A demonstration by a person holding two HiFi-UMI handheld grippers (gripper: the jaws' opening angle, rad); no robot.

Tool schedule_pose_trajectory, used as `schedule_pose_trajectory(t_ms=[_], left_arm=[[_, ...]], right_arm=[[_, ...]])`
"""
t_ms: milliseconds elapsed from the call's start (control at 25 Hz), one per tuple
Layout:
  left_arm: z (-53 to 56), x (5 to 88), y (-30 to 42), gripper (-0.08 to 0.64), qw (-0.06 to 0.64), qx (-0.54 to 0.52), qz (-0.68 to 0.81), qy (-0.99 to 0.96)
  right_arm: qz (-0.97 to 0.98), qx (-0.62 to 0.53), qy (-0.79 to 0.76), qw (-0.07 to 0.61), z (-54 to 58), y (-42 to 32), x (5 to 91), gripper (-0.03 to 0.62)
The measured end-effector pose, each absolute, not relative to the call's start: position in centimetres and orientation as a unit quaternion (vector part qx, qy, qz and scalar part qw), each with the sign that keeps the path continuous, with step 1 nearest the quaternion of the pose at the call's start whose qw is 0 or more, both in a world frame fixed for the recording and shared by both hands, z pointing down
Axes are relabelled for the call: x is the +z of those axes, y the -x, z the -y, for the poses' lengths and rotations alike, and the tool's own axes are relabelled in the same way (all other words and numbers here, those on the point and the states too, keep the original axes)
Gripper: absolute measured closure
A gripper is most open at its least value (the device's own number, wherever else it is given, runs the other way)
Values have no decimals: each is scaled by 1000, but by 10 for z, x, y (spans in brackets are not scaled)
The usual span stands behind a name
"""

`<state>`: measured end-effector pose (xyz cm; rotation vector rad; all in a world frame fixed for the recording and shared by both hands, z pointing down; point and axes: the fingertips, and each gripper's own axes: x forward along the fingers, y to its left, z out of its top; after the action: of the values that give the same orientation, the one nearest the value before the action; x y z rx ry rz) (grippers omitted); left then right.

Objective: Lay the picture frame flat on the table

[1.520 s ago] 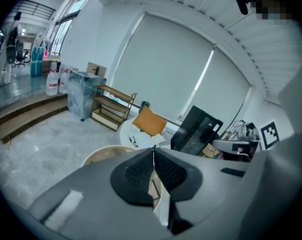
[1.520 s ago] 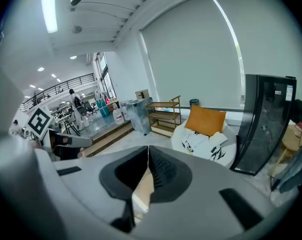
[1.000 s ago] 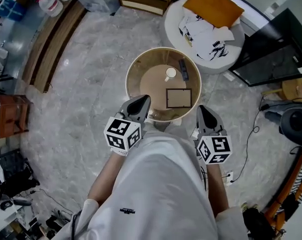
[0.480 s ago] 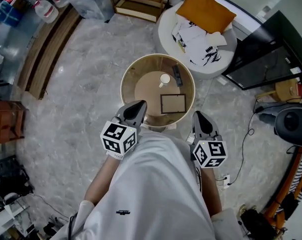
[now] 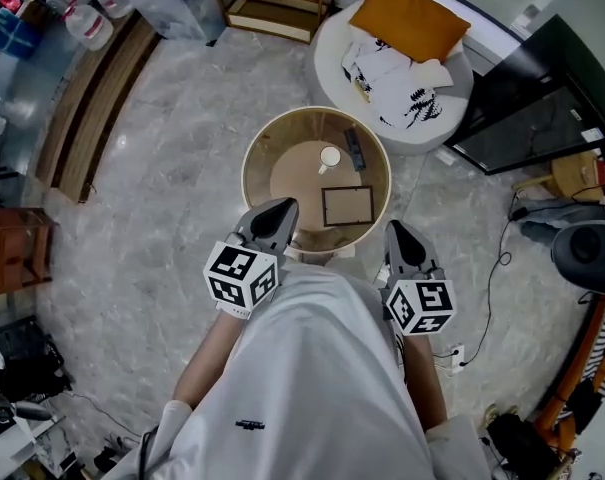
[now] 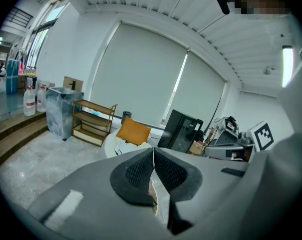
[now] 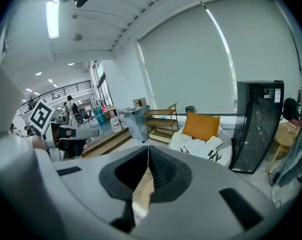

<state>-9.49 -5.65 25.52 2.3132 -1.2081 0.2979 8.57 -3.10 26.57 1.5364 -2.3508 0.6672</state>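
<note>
From above, the dark-rimmed picture frame (image 5: 347, 206) appears to lie flat on the right half of the round table (image 5: 258, 148), which has a raised tan rim. Both grippers hang near the person's body at the table's near edge, apart from the frame. My left gripper (image 5: 280, 211) is shut and holds nothing; its pads (image 6: 141, 171) meet in the left gripper view. My right gripper (image 5: 395, 230) is also shut and empty, its pads (image 7: 160, 170) closed together in the right gripper view.
A white cup (image 5: 330, 156) and a dark remote (image 5: 355, 149) sit at the table's far side. Beyond stand a white round seat (image 5: 332, 63) with an orange cushion (image 5: 417, 18), a wooden shelf (image 5: 272, 3) and a black cabinet (image 5: 537, 98). Cables (image 5: 497, 268) lie on the floor at right.
The head view has shifted a little, so the table sits slightly higher and to the left in the picture. Both grippers stay shut in much the same place.
</note>
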Motion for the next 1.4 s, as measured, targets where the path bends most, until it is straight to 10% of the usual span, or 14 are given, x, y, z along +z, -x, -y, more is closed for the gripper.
schedule_pose_trajectory(t_ms=[1400], left_arm=[[57,266,80,552,265,129,415,-861]], right_arm=[[819,195,-518,151,42,-49,259,588]])
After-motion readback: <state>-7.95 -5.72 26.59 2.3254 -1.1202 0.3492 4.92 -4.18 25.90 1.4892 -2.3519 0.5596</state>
